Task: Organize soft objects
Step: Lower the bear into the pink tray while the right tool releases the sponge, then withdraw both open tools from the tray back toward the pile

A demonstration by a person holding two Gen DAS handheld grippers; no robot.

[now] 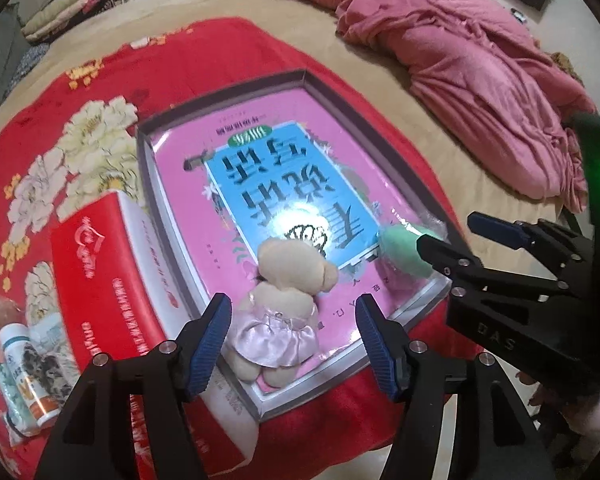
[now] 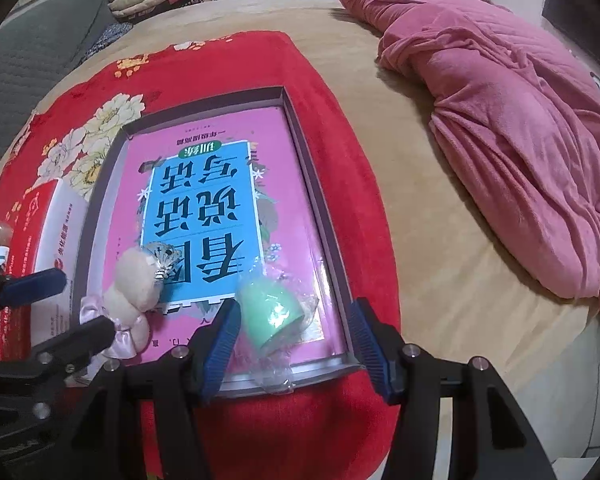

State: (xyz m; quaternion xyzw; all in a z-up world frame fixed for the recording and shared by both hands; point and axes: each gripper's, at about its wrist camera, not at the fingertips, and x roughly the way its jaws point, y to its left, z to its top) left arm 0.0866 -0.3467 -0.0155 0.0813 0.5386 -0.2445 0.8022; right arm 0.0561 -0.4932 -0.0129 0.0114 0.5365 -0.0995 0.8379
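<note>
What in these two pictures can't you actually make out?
- Teddy bear: its face, in both wrist views; it lies with its back to the cameras.
- Green item: what it is, right wrist view; crinkled clear wrapping covers it.
- Book: title partly lost, left wrist view, under lamp glare and the bear.
- Bottle: label too small and blurred, left wrist view.
- Person: only the grippers show.
</note>
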